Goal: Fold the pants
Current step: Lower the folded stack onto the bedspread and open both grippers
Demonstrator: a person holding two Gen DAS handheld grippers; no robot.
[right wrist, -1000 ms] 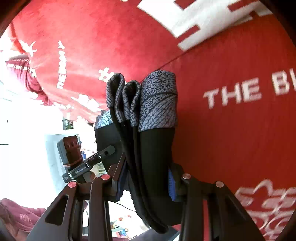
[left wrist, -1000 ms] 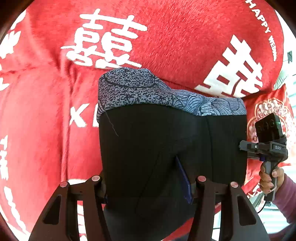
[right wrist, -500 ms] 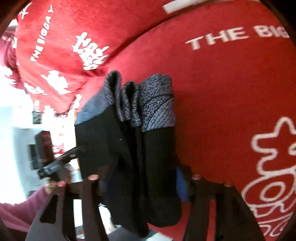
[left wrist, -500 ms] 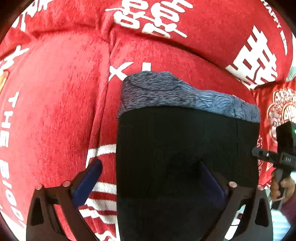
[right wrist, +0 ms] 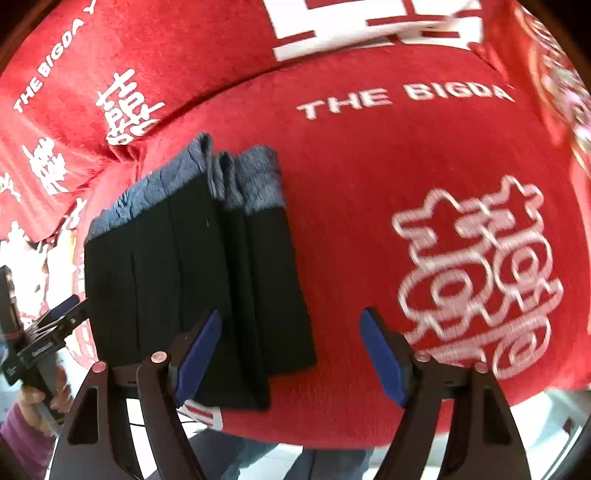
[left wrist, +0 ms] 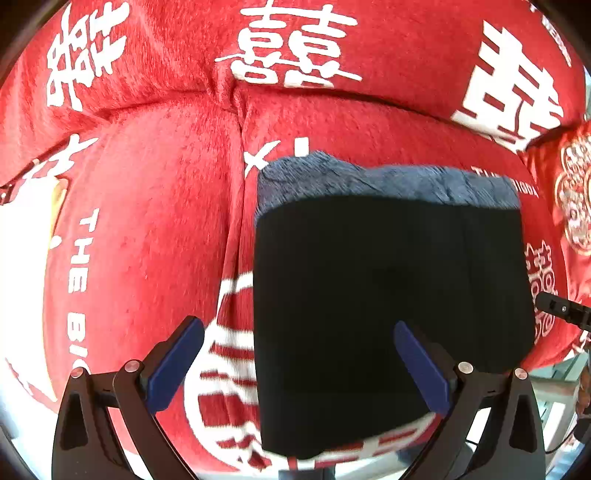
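Observation:
The black pants [left wrist: 388, 302] with a blue-grey patterned waistband lie folded into a compact rectangle on the red sofa seat; in the right wrist view [right wrist: 199, 280] the stacked layers show at the near edge. My left gripper [left wrist: 299, 354] is open, its right finger over the pants' near left part, holding nothing. My right gripper [right wrist: 291, 347] is open over the fold's right edge, holding nothing. The left gripper also shows in the right wrist view [right wrist: 55, 317], at the pants' left side.
The red plush sofa cover [left wrist: 147, 229] with white characters and lettering spans seat and backrest [right wrist: 369, 33]. A seam between cushions [left wrist: 236, 192] runs left of the pants. A red patterned cushion [left wrist: 569, 206] sits at far right. The seat's front edge [right wrist: 332, 439] is just below the grippers.
Both grippers have opened and let go of the folded pants, which now rest on the seat. Both grippers have drawn back slightly toward the front edge.

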